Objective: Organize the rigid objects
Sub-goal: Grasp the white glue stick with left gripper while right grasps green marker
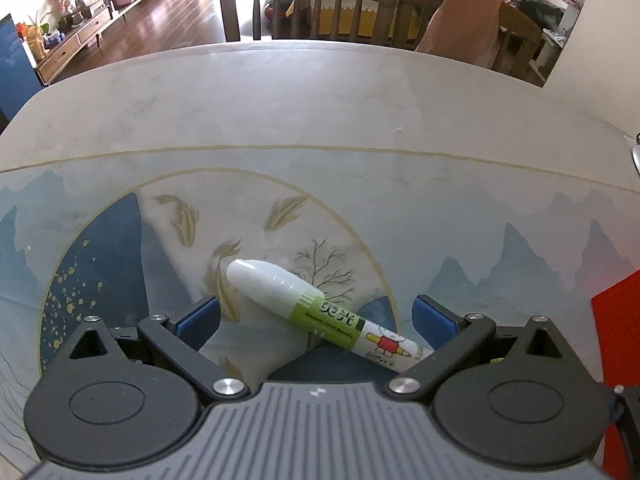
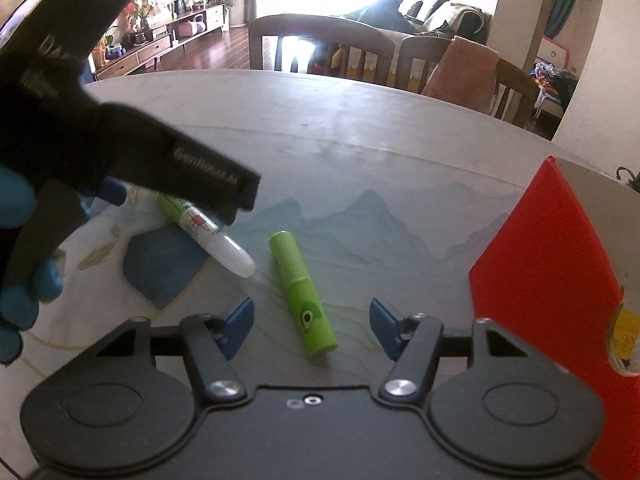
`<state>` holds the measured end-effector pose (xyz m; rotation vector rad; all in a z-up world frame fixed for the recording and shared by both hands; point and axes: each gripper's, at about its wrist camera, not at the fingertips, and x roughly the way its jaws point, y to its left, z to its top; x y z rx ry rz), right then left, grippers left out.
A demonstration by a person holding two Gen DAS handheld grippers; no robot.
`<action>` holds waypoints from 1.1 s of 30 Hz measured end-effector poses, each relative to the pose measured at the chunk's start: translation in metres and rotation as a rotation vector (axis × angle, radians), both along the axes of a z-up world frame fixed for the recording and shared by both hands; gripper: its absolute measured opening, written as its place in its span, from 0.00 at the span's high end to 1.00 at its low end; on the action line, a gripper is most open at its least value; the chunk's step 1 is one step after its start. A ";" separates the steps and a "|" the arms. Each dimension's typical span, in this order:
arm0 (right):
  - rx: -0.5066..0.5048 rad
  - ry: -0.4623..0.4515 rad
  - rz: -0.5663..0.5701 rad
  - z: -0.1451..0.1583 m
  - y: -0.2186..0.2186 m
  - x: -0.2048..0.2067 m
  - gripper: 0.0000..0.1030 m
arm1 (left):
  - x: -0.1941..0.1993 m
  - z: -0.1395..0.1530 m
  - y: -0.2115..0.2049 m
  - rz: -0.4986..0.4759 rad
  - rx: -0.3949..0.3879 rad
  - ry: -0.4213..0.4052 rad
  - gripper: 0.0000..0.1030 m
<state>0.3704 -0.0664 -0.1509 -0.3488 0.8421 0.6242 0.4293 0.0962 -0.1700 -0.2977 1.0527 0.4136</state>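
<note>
Left gripper (image 1: 316, 314) spread wide over the bench (image 1: 320, 112), white marker (image 1: 320, 314) lying slantwise between its blue pads, untouched. Right gripper (image 2: 311, 322) half spread, green tube (image 2: 302, 296) flat on the bench between its pads, clear of both. Red box (image 2: 552, 280) stands at right; something yellow shows through its cutout.

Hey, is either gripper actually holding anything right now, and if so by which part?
Nothing is held. The white marker lies on the table between the open left gripper's fingers, untouched. The green tube lies between the right gripper's open fingers, also untouched.
</note>
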 end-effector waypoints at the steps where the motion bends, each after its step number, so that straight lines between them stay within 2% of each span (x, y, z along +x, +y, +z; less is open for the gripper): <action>1: -0.003 -0.001 0.000 -0.001 0.000 0.000 0.41 | 0.000 -0.002 0.000 -0.001 0.002 0.006 0.01; 10: 0.009 0.008 0.017 -0.004 0.004 0.004 0.48 | -0.024 -0.003 0.012 -0.039 -0.002 0.003 0.01; 14: 0.028 0.015 0.022 -0.005 0.005 0.005 0.51 | -0.041 -0.004 0.016 -0.062 0.024 0.011 0.01; 17: 0.046 0.020 0.020 -0.004 0.004 0.006 0.57 | -0.058 -0.008 0.021 -0.066 0.031 0.008 0.02; 20: 0.055 0.021 0.021 -0.003 0.006 0.006 0.64 | -0.067 -0.008 0.025 -0.085 0.048 -0.007 0.10; 23: 0.068 0.026 0.013 -0.002 0.007 0.007 0.74 | -0.068 -0.006 0.028 -0.084 0.059 -0.033 0.24; 25: 0.078 0.030 0.003 -0.002 0.007 0.008 0.79 | -0.065 -0.004 0.029 -0.082 0.059 -0.052 0.38; 29: 0.088 0.035 -0.015 -0.001 0.007 0.007 0.85 | -0.056 -0.003 0.024 -0.113 0.072 -0.071 0.51; 30: 0.093 0.040 -0.021 -0.001 0.007 0.007 0.85 | -0.056 -0.002 0.023 -0.122 0.074 -0.075 0.58; 31: 0.102 0.046 -0.029 0.000 0.006 0.007 0.85 | -0.056 -0.002 0.022 -0.128 0.074 -0.080 0.70; 33: 0.114 0.059 -0.045 0.001 0.005 0.007 0.85 | -0.055 0.000 0.021 -0.127 0.061 -0.084 0.80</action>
